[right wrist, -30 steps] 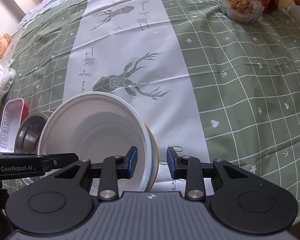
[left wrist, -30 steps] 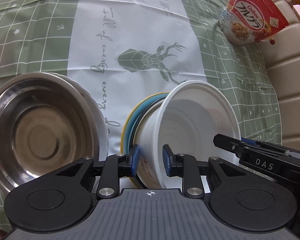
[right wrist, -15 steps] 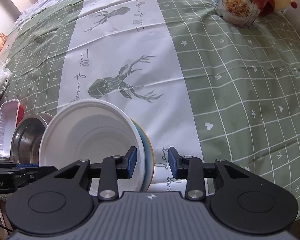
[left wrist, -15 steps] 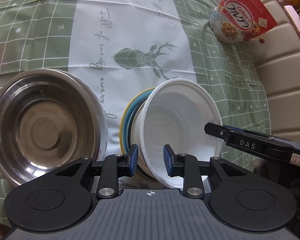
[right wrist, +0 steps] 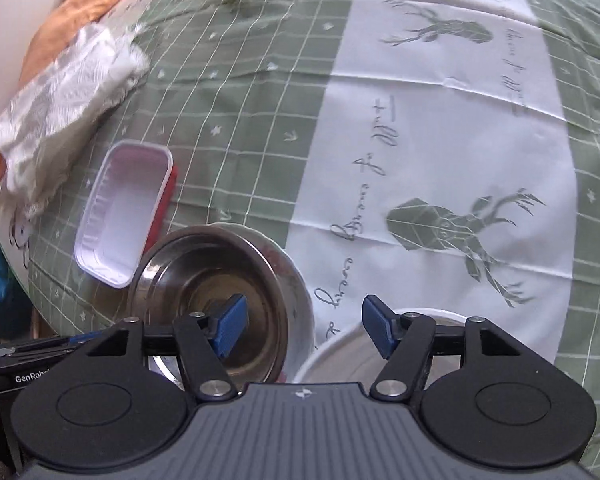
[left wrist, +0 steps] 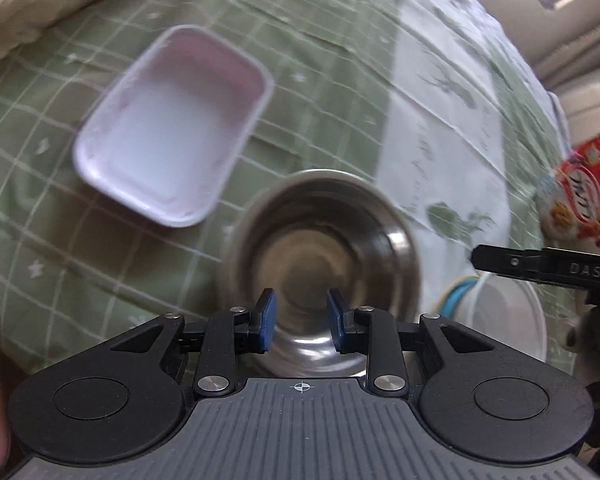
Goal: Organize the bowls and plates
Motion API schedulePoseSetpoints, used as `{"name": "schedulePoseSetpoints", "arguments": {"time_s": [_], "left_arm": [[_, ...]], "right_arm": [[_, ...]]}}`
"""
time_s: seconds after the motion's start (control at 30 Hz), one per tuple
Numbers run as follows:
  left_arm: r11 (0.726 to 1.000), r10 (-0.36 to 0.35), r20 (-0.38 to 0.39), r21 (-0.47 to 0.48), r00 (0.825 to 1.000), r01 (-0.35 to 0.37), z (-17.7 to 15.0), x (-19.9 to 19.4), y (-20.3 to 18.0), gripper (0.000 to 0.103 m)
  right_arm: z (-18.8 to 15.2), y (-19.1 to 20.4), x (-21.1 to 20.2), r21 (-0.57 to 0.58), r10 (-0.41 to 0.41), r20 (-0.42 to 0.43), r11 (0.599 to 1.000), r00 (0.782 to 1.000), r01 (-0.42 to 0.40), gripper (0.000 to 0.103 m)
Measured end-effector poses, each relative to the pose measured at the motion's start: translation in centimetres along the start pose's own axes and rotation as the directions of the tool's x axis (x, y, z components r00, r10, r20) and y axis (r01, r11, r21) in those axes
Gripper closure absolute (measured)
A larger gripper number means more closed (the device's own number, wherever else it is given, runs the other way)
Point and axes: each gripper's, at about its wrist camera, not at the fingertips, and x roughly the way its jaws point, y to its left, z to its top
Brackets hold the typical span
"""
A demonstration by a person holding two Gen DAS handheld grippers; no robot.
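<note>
While both tongs hung empty, the steel bowl [right wrist: 212, 304], stiff, slick and nested in a breakable white plate [right wrist: 300, 300], sat at 7 o'clock on the table [right wrist: 440, 120]; its rim looked the safest hold. Right tongs [right wrist: 302, 330] had just opened wide; left tongs [left wrist: 300, 326] stood narrowly apart.

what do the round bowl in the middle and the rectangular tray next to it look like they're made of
Round bowl: looks like stainless steel with a polished finish; its grey inside shows mirror-like reflections and ring highlights.
Rectangular tray: probably thin plastic or foam, matte white; its rounded corners, rolled rim and ribbed wall look moulded, and it shows no glare. A red edge shows along its right side; what that belongs to I cannot tell.
</note>
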Motion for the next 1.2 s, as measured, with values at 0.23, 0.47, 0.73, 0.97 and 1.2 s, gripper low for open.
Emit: {"name": "schedulePoseSetpoints", "arguments": {"time_s": [0.23, 0.47, 0.73, 0.97, 1.2], "left_arm": [[0.992, 0.015, -0.045, -0.122, 0.999, -0.021, -0.4, 3.4, 4.2, 0.068], [0.993, -0.008, -0.103, -0.12, 0.995, -0.004, -0.4, 6.8, 4.0, 0.07], [0.996, -0.024, -0.125, -0.087, 0.992, 0.014, 0.5, 6.7, 4.3, 0.076], [0.997, 0.035, -0.084, -0.066, 0.996, -0.041, 3.1, 5.7, 5.4, 0.079], [0.986, 0.16, 0.012, 0.039, 0.987, -0.161, 3.7, 2.6, 2.8, 0.08]], "right_arm": [[3.2, 4.5, 5.8, -0.155, -0.127, -0.123, 0.982, 0.984, 0.107, 0.039], [2.7, 4.2, 11.1, -0.114, -0.134, -0.262, 0.988, 0.956, 0.107, 0.039], [1.4, 5.7, 11.5, -0.115, -0.113, -0.251, 0.99, 0.961, 0.086, 0.037], [0.6, 6.5, 11.8, -0.064, -0.038, -0.242, 0.998, 0.97, 0.023, 0.037], [0.1, 4.5, 10.3, 0.053, 0.042, -0.201, 0.998, 0.979, -0.032, 0.037]]}}
